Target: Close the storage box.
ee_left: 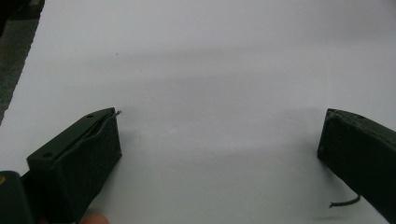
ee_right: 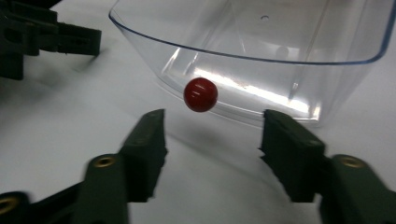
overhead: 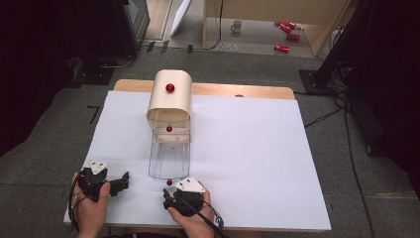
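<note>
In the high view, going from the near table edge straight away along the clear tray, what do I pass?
Right gripper → small red knob on the clear plastic drawer's near end → cream rounded cabinet → wooden table's far edge.

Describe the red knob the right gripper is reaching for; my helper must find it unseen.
On the white table, a clear drawer extends from a cream cabinet. The red knob on the drawer's near end lies ahead of the right gripper; two other red knobs sit farther back.
</note>
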A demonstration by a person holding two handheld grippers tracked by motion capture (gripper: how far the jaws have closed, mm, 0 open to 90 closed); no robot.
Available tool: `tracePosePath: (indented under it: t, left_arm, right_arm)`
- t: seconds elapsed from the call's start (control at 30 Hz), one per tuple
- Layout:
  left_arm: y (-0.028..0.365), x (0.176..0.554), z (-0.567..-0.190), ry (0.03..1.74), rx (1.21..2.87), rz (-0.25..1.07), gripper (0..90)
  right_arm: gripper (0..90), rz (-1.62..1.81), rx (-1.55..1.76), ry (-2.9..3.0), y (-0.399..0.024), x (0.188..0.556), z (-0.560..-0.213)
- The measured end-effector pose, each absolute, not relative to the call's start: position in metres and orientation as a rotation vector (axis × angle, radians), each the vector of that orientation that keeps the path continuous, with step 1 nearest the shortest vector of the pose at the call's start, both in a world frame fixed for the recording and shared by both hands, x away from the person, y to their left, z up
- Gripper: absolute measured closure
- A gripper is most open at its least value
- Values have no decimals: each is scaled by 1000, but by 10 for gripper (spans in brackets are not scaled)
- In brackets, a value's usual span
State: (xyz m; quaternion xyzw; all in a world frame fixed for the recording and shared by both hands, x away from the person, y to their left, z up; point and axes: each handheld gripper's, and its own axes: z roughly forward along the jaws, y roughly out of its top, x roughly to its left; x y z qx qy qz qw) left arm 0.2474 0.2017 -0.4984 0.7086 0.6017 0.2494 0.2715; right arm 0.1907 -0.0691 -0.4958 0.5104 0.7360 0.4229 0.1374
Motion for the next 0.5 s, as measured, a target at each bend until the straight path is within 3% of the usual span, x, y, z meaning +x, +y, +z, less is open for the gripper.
tracePosePath:
  t: [0.07, 0.3, 0.5]
  left_arm:
    - [202, 247, -498, 1620, 1909, 671, 0]
    - [202, 247, -498, 1621, 1907, 670, 0]
    - [202, 247, -498, 1621, 1907, 670, 0]
  right_arm:
    - [531, 1241, 1477, 2126, -68, 192, -497]
    - [734, 1279, 1498, 2113, -64, 194, -496]
    - [753, 1286, 1488, 2108, -62, 197, -490]
